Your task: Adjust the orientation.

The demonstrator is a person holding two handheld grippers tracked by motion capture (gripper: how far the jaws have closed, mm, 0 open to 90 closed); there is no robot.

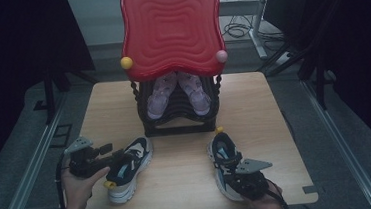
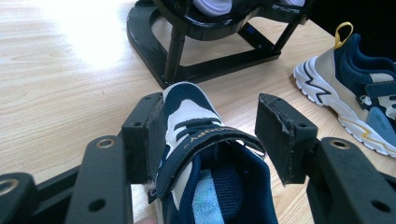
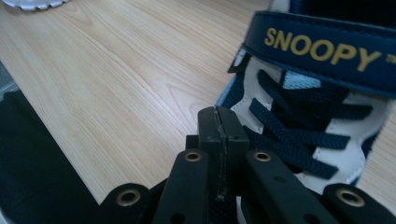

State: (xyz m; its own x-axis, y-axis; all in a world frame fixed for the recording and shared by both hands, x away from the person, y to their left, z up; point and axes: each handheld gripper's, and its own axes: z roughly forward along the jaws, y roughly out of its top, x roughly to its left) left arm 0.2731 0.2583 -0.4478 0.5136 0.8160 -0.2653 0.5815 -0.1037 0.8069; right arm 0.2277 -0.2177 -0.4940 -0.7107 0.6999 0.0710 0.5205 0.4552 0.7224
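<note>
Up close, the left hand-held gripper (image 2: 210, 135) has its jaws spread apart around the left sneaker (image 2: 210, 172), one pad against the shoe's side near the strap, the other pad clear of it with a gap between. That view reads the yellow lettering on the strap's edge and the blue lining inside the shoe, which the high view cannot resolve. From above, the same left hand-held gripper (image 1: 108, 159) lies across the left sneaker (image 1: 127, 169) at the near left part of the wooden bench (image 1: 263, 103), the shoe's toe pointing away from the person.

The right hand-held gripper (image 3: 218, 130) has its jaws pressed together with nothing visible between them, the tips beside the laces of the right sneaker (image 3: 317, 112); here the strap word "SNOOPY" is plain. In the high view the right hand-held gripper (image 1: 239, 176) sits over the toe end of the right sneaker (image 1: 225, 161), whose yellow heel loop points towards the black shoe rack (image 1: 177, 122).

The rack stands at the bench's middle, holding a pair of lilac sandals (image 1: 177, 92) beneath a red tray-like top (image 1: 170, 30).
</note>
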